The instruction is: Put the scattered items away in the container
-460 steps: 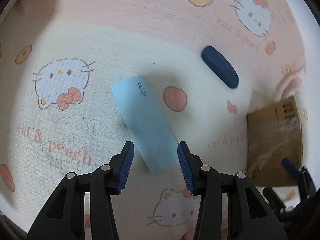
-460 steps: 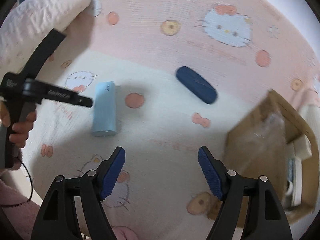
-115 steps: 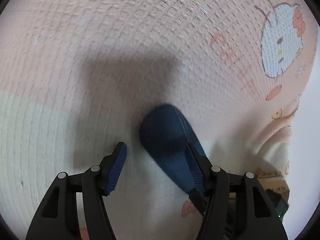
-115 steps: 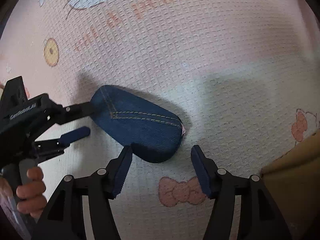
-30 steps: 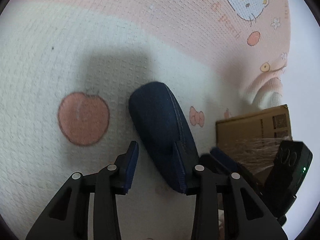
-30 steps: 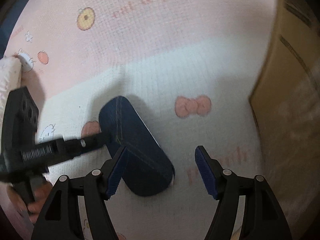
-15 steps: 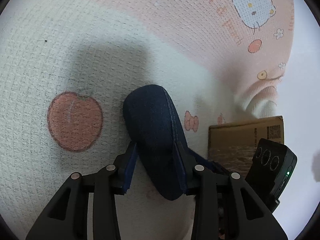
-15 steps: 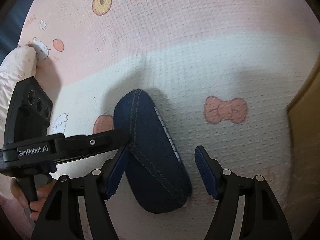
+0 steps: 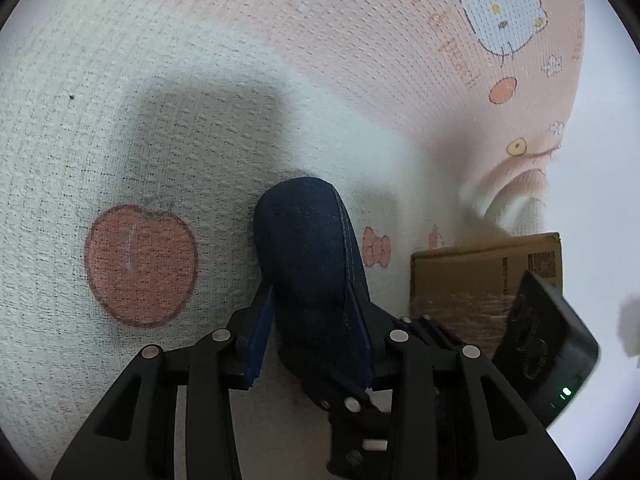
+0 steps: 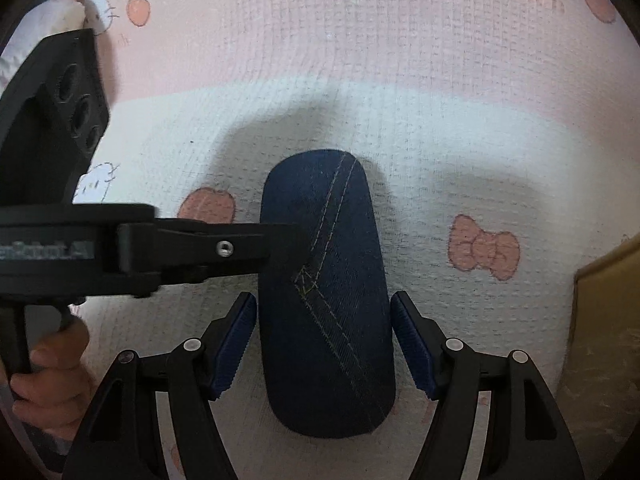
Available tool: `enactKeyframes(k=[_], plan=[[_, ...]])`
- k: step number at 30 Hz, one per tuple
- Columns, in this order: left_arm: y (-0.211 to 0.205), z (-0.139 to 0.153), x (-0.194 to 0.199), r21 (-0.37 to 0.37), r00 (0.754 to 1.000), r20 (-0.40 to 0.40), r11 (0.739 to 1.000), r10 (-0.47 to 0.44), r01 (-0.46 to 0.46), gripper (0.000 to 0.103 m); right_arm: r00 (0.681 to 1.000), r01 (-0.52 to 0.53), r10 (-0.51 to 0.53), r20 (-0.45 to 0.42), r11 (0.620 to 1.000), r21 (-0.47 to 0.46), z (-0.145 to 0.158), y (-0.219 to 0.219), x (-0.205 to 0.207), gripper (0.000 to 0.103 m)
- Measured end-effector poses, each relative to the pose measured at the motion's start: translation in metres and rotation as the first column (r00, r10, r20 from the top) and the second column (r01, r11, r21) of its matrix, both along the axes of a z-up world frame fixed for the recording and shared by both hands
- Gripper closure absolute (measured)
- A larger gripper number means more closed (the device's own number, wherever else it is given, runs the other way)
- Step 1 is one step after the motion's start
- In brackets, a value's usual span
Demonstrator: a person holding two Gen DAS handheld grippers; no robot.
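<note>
It looked like a home bedroom: a soft pink-and-white woven blanket [image 9: 168,92] printed with cartoon cats, bows and peaches covered the bed, with a cardboard box [image 9: 480,268] resting on it.

The case [image 10: 324,300] is dark navy denim with pale yellowish stitching running diagonally across it. Bedspread [image 10: 440,80] is pink and cream waffle weave, printed with white cartoon cats, orange peaches and pink bows. Brown cardboard box [image 9: 480,272], blue-padded black fingers [image 10: 236,344].
</note>
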State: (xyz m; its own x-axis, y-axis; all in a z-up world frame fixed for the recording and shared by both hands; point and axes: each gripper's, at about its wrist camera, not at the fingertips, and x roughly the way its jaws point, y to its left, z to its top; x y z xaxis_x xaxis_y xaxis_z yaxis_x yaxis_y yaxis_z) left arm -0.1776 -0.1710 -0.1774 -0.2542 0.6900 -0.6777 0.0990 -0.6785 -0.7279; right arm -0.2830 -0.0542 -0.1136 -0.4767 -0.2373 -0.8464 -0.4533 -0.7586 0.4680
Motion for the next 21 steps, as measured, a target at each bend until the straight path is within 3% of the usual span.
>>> enactKeyframes(k=[11, 15, 21], plan=[[-0.01, 0.004, 0.003, 0.102, 0.999, 0.012, 0.994, 0.048, -0.049, 0.064, 0.994, 0.097, -0.097, -0.051, 0.995, -0.016, 0.008, 0.003, 0.017, 0.041], [-0.005, 0.029, 0.009, 0.148, 0.999, -0.033, 0.989, 0.033, -0.028, 0.064, 0.977, 0.18, -0.182, -0.109, 0.983, -0.023, 0.033, 0.013, 0.04, 0.042], [0.012, 0.078, 0.013, 0.181, 0.989, -0.146, 0.983, -0.017, 0.043, 0.064, 0.965, 0.216, -0.205, -0.162, 0.975, 0.051, 0.079, 0.023, 0.063, 0.043]])
